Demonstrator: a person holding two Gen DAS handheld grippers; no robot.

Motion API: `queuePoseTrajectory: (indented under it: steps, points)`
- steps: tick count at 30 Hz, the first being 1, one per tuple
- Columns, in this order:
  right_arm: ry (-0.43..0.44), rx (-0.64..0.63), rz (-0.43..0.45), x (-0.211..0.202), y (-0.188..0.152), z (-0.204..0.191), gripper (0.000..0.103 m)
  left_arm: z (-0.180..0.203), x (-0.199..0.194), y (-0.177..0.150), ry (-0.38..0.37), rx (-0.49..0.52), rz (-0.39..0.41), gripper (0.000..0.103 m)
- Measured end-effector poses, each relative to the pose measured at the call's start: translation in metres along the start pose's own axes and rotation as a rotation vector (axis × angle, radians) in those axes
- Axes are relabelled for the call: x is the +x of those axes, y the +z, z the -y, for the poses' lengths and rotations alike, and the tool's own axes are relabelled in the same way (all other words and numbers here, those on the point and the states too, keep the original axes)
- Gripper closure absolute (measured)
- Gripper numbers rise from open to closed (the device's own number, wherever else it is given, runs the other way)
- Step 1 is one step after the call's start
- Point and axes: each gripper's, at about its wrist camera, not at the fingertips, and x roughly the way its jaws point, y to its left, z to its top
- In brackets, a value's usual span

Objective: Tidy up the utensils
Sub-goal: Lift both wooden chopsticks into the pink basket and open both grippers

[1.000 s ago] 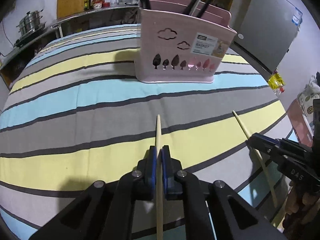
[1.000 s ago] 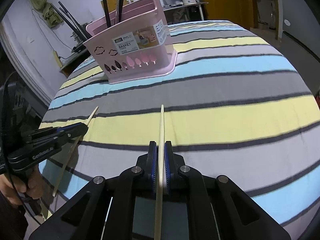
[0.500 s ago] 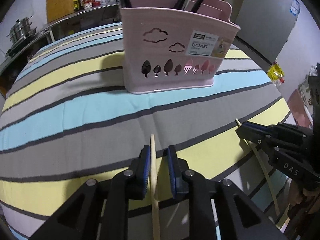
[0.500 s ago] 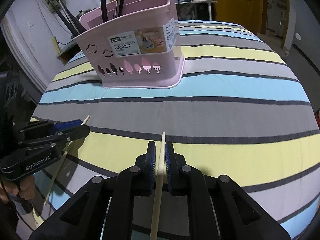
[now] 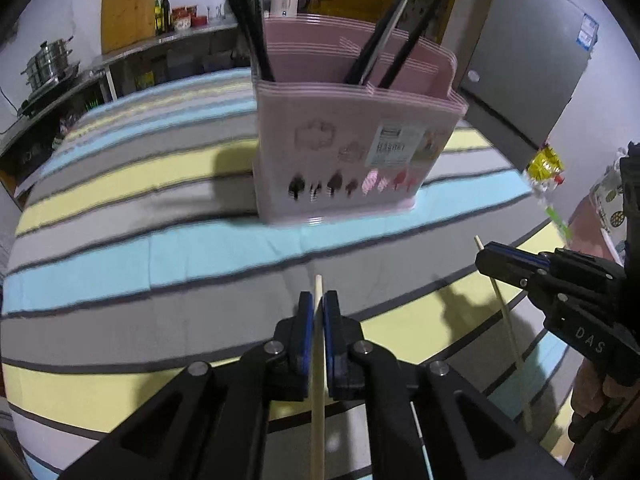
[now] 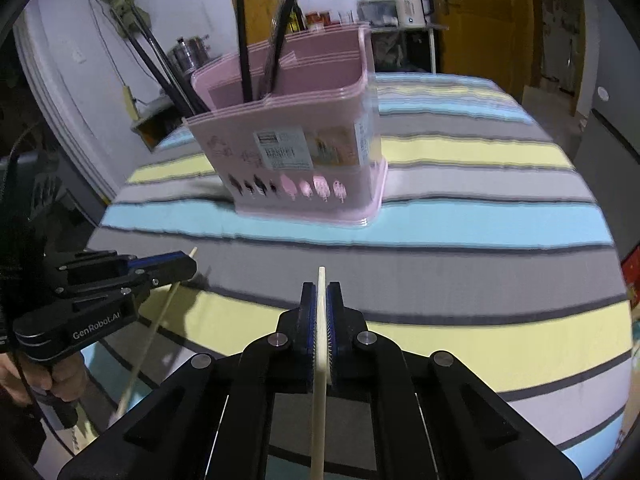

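Pale wooden chopsticks, one per hand: your left gripper (image 5: 319, 312) is clamped tight on the left chopstick (image 5: 318, 400), your right gripper (image 6: 320, 300) is pinched on the right chopstick (image 6: 319, 392), both over the striped cloth (image 5: 120, 256) with bare cloth ahead. Past them stands the pink basket (image 5: 352, 152), dark utensils (image 5: 248, 16) standing inside.

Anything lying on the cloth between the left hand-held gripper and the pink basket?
No. In the left wrist view only bare striped cloth separates the left hand-held gripper, shut on a chopstick, from the pink basket.
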Motion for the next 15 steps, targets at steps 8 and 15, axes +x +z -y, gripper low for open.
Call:
queuePoseTrajectory:
  steps: [8,15]
  points:
    - [0.011,-0.009,0.134,-0.045,0.031,-0.008,0.098,0.001,-0.052,0.029,-0.017,0.007,0.124,0.097]
    - [0.007,-0.019,0.221,-0.067,0.049,-0.016,0.098,0.002,-0.085,0.049,-0.021,0.019,0.222,0.097]
